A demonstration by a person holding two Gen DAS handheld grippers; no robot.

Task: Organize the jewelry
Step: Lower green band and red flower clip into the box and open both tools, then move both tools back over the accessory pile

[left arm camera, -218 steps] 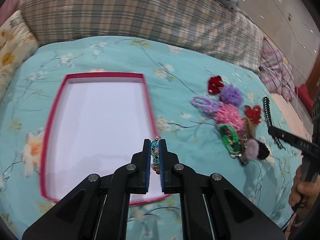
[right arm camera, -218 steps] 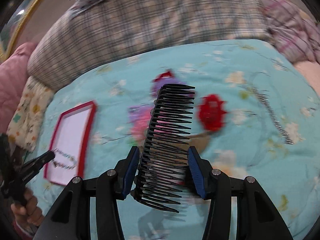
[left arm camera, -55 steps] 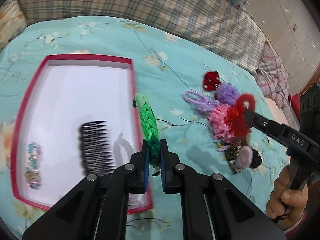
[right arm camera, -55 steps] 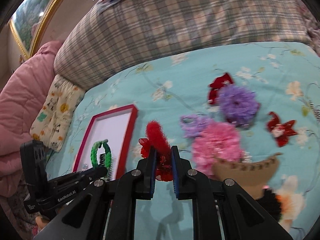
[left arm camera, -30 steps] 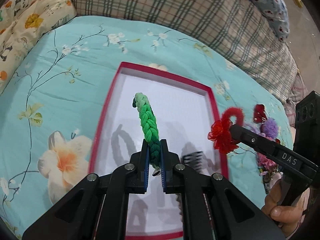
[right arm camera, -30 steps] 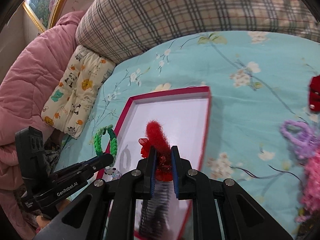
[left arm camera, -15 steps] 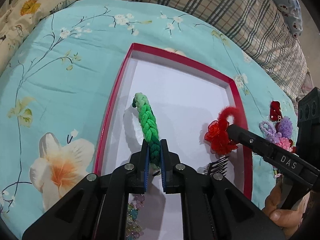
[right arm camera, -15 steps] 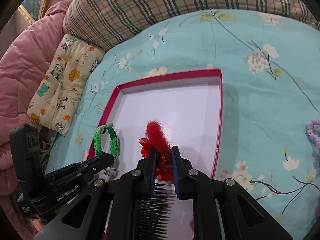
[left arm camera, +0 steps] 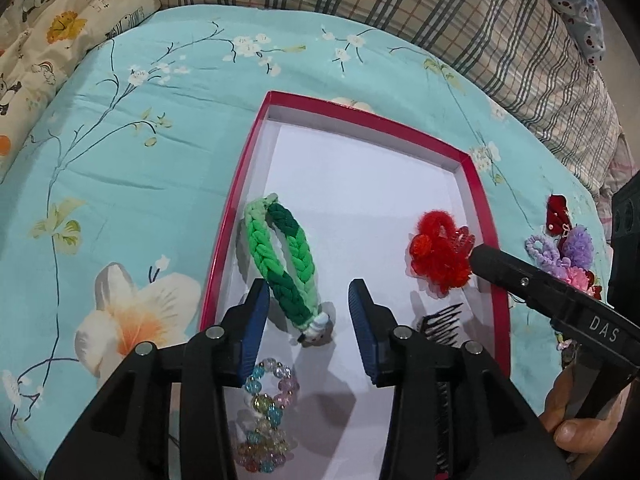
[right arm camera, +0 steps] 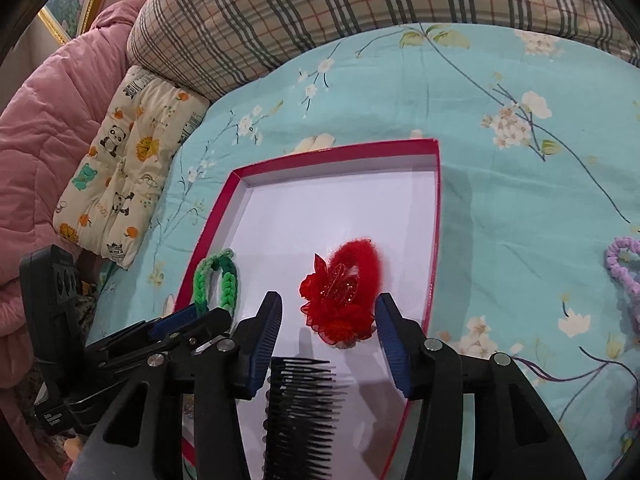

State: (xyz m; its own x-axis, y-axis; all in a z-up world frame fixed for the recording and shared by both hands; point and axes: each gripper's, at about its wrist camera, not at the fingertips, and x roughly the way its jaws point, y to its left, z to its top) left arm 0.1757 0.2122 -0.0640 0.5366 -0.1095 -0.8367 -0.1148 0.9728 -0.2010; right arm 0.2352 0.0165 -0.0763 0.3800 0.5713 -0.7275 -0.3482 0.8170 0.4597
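Note:
A red-rimmed white tray [left arm camera: 478,184] [right arm camera: 436,208] lies on the turquoise floral bedspread. My left gripper [left arm camera: 306,300] is open over its left side; the green braided hair tie [left arm camera: 280,256] [right arm camera: 216,280] lies flat on the tray between the fingers. My right gripper [right arm camera: 328,320] is open; the red fluffy flower hair tie [right arm camera: 344,292] [left arm camera: 438,252] lies on the tray between its fingers. A black comb [right arm camera: 300,408] [left arm camera: 440,320] and a beaded bracelet [left arm camera: 264,412] lie in the tray's near part.
More hair ties lie on the bedspread right of the tray: a purple loop [left arm camera: 540,250] [right arm camera: 624,264], a purple pom [left arm camera: 578,242], a dark red piece [left arm camera: 556,210] and pink ones [left arm camera: 578,278]. A plaid pillow [left arm camera: 400,4] and a panda cushion [right arm camera: 124,172] lie behind.
Both grippers have opened and let go. The green hair tie and the red flower hair tie now lie on the tray instead of being held upright above it.

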